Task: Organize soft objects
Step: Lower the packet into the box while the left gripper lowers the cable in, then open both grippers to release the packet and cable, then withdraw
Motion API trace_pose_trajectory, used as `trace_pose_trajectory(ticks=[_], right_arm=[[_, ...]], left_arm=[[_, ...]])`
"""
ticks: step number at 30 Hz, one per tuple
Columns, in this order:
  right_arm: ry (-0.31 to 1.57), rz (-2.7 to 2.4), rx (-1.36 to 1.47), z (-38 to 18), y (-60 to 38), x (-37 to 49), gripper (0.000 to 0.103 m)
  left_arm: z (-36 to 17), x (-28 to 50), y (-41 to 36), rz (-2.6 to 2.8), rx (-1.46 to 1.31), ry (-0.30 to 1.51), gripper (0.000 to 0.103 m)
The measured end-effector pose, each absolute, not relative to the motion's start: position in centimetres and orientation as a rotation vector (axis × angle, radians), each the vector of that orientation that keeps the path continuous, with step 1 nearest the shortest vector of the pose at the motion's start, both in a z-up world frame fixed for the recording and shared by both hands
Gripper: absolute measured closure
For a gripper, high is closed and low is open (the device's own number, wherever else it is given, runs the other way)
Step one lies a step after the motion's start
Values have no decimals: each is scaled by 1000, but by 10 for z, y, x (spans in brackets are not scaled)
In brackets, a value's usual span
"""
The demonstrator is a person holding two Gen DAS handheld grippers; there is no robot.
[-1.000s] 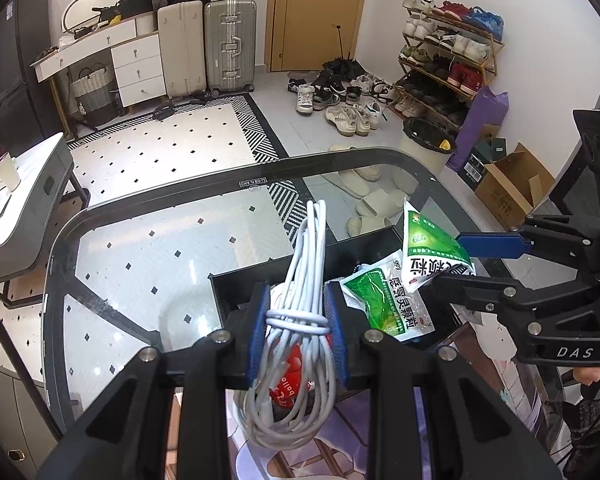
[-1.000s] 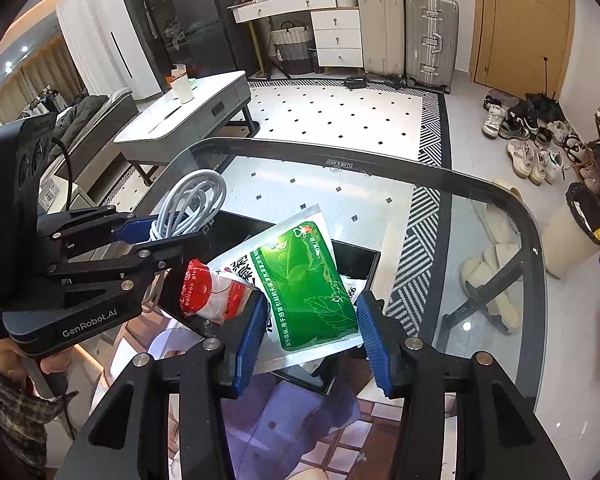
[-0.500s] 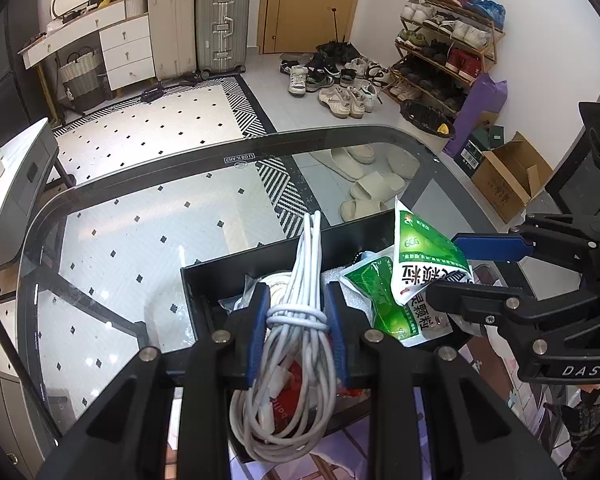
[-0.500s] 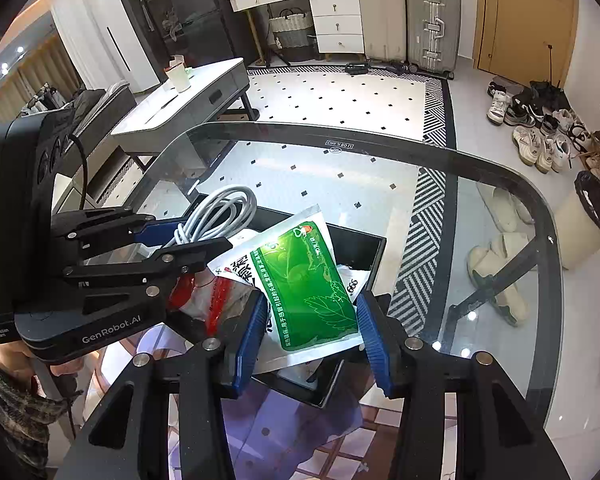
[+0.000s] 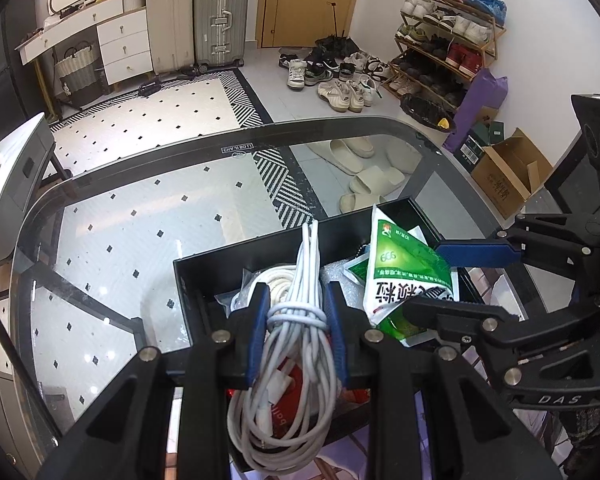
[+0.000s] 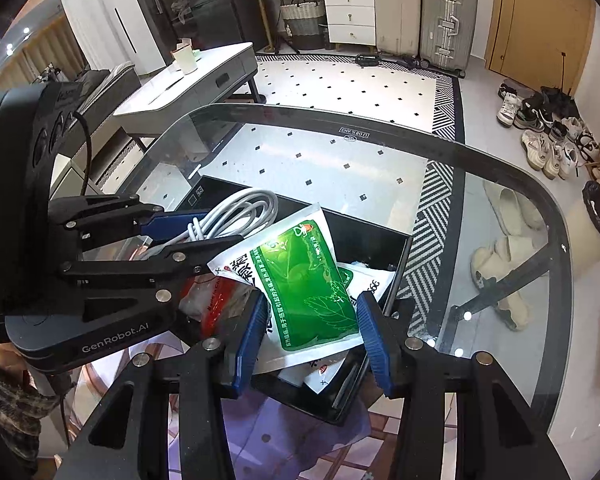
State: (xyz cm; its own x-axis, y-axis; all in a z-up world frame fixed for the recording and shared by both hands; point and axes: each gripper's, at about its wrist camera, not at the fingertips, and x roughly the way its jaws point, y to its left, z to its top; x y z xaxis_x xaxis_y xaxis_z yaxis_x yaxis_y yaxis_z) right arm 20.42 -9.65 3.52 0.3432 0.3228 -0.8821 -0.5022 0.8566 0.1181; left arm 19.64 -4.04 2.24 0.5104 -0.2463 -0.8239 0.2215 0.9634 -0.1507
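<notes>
Soft objects half sorted: several already lie in the black tray (image 5: pixel 204 268) on the glass table (image 5: pixel 140 208), and I carry two more above it. Left wrist view, going left to right: bare glass fills the left of the frame, then at lower centre my left gripper (image 5: pixel 296 332) is pressed tight around the white cable bundle (image 5: pixel 296 344), pinching it at its wrapped waist, loops hanging below the pads and the long end standing up toward mid-frame. Under it, inside the tray, a coil of pale rope (image 5: pixel 276 280) and a red packet (image 5: pixel 288 396). Right of centre, the green sachet (image 5: pixel 400 272) stands tilted over the tray, held by my right gripper (image 5: pixel 440 280), which enters from the right edge. Right wrist view, left to right: the left gripper (image 6: pixel 204 228) with the cable at mid-left, the red packet (image 6: pixel 220 304) just below it, then at lower centre the green sachet (image 6: pixel 308 288) clamped flat between my blue pads (image 6: pixel 252 332), jaws partly apart across its width, hanging over the tray's right half where other white sachets (image 6: pixel 372 280) lie. I judge the step to be placing: both loads are over the tray, neither let go. Next move calls for lowering each until it rests on the contents, then spreading the jaws; the cable may snag on a pad, so lift away straight.
</notes>
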Motion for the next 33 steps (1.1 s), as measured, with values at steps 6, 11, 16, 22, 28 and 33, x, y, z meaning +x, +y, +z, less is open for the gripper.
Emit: trace_pose_trajectory(ticks=[6, 11, 16, 22, 28, 33], right_arm=[[1120, 536, -203, 25, -91, 204, 56], [1118, 546, -189, 23, -92, 206, 51], [1115, 564, -177, 27, -99, 204, 47], [1096, 592, -136, 37, -106, 195, 33], [1077, 579, -121, 45, -112, 190, 21], [1062, 564, -122, 52, -117, 183, 13]], left_arm=[[21, 196, -39, -272, -14, 1007, 75], [22, 193, -36, -238, -9, 1005, 52], [30, 187, -32, -225, -2, 983, 46], [42, 179, -29, -211, -1, 943, 26], [50, 169, -23, -195, -6, 916, 14], [57, 158, -22, -171, -2, 888, 6]])
